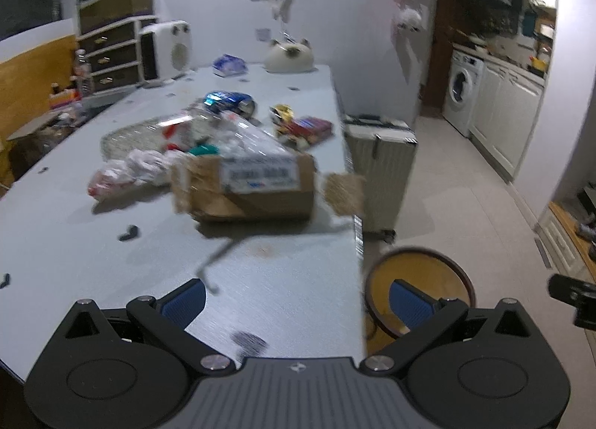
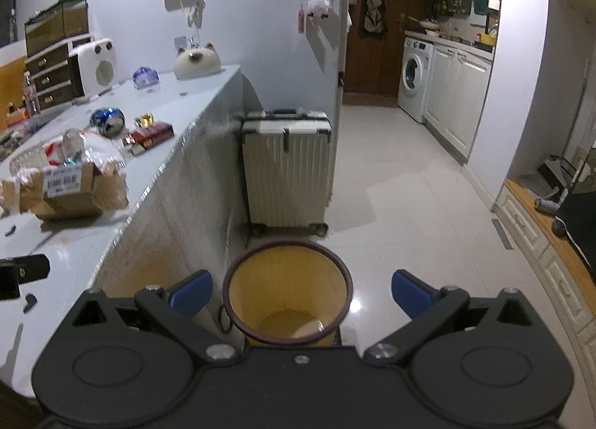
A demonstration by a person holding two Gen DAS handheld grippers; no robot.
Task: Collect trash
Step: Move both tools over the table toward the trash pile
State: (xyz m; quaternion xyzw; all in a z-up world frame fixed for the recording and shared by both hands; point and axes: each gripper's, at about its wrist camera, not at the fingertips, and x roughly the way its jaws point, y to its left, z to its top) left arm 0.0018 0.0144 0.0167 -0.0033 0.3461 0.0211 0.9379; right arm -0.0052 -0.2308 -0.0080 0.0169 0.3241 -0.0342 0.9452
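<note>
We count two hand-held grippers, each with two blue fingers spread wide and nothing between them. The left hand-held gripper (image 1: pixel 296 302) hangs over the near corner of the pale table (image 1: pixel 56 228), its right finger past the table edge. The right hand-held gripper (image 2: pixel 301 291) hangs over the floor, directly above one round bin (image 2: pixel 288 276) with a dark rim and a yellow inside; the bin stands on the floor just beside the table's end wall, and we see nothing in it.

The trash lies on the table in one loose cluster, well apart from the bin. We count one torn cardboard box (image 1: pixel 257 187) with a white label, its loose flap reaching the table edge; one clear plastic bag (image 1: pixel 238 134) lying on top of and behind the box; one heap of crumpled white wrappers (image 1: pixel 126 172) to its left; one blue can (image 1: pixel 229 101) on its side farther back; and one red packet (image 1: pixel 309 129) near the table edge with a small yellow wrapper (image 1: pixel 281 112) beside it.

Away from the cluster we count one white heater (image 2: pixel 95 66), one cat-shaped ornament (image 2: pixel 197 60), one ribbed suitcase (image 2: pixel 287 168) on the floor against the table's end, and one washing machine (image 2: pixel 413 77) in the kitchen.
</note>
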